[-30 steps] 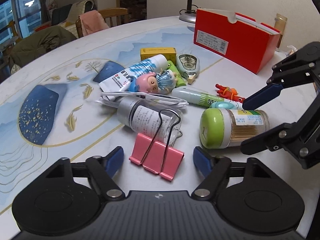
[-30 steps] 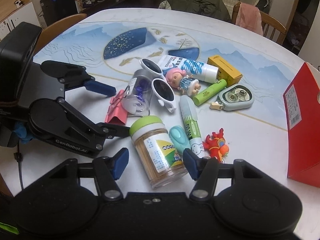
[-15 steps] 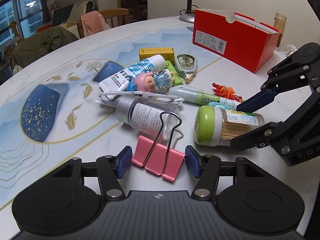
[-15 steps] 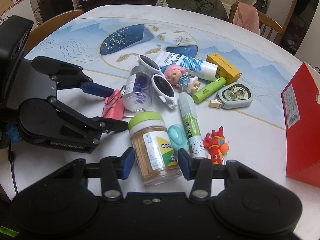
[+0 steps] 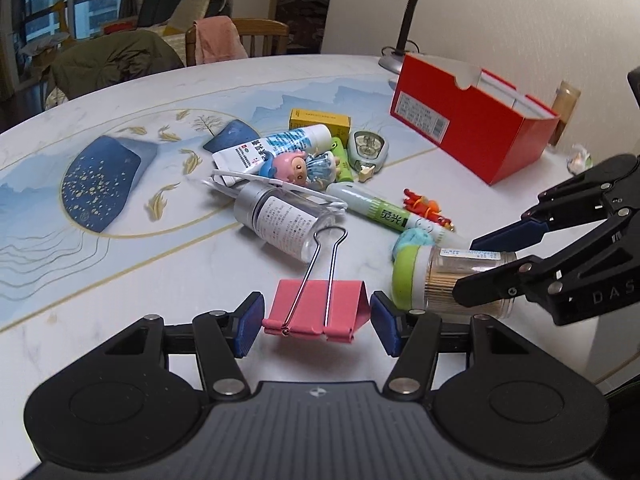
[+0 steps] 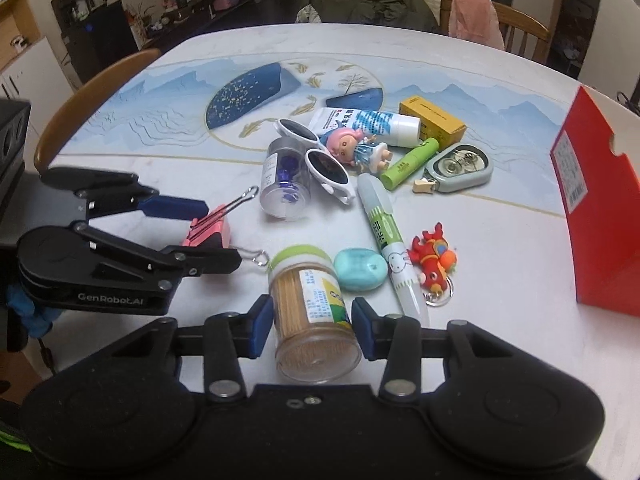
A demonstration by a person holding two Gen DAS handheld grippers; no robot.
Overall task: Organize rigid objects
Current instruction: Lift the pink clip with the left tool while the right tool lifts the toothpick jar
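A pink binder clip point(image 5: 316, 312) with its wire handles folded forward sits between the blue pads of my left gripper point(image 5: 316, 326), which is shut on it and holds it just above the table. From the right wrist view the same clip point(image 6: 212, 226) shows in the left gripper point(image 6: 220, 232). A toothpick jar point(image 6: 308, 308) with a green lid lies between the pads of my right gripper point(image 6: 314, 328). Its jaws are closing and both pads touch the jar's sides. The left wrist view shows the right gripper point(image 5: 466, 268) clamped on the jar point(image 5: 408, 276).
A heap lies on the patterned table point(image 6: 500, 216): clear bottle point(image 5: 284, 224), white sunglasses point(image 6: 320, 160), doll point(image 6: 356, 148), glue stick point(image 6: 384, 236), teal pebble point(image 6: 360, 268), red dragon keychain point(image 6: 434, 258), correction tape point(image 6: 458, 168). A red box point(image 5: 460, 128) and lamp point(image 5: 404, 28) stand at the right.
Both pairs of jaws narrowed onto their objects, the left onto the binder clip and the right onto the toothpick jar. Both grippers then rose a little with them.
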